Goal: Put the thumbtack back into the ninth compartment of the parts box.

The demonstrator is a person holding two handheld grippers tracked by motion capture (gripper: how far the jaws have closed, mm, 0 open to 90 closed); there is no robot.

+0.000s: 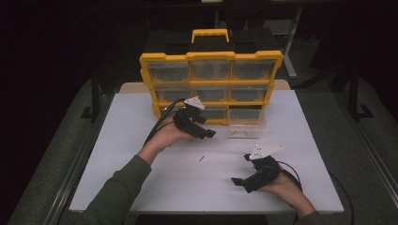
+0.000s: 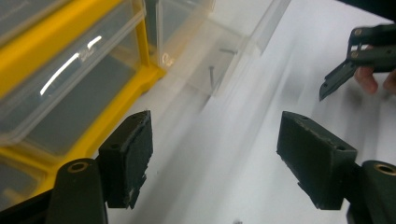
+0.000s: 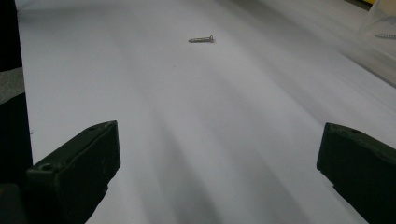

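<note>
My left forearm reaches forward over the white table [image 1: 117, 140], the hand turned palm-up under my left gripper [image 1: 199, 124], which hangs just in front of the yellow organizer [image 1: 211, 56]; its jaws stand well apart with nothing between them. My right hand [image 1: 286, 190] lies low near the table's front edge, cradling my right gripper [image 1: 241, 169], tipped toward the table's middle, jaws spread wide and empty.

The organizer has nine clear drawer bays, three rows of three. One clear drawer [image 1: 246, 127] is pulled out at the lower right, resting on the table. In the left gripper view I count two small screws [image 2: 211, 74] inside it. One loose screw [image 1: 202, 158] lies on the bare table between my two grippers, touching neither.
</note>
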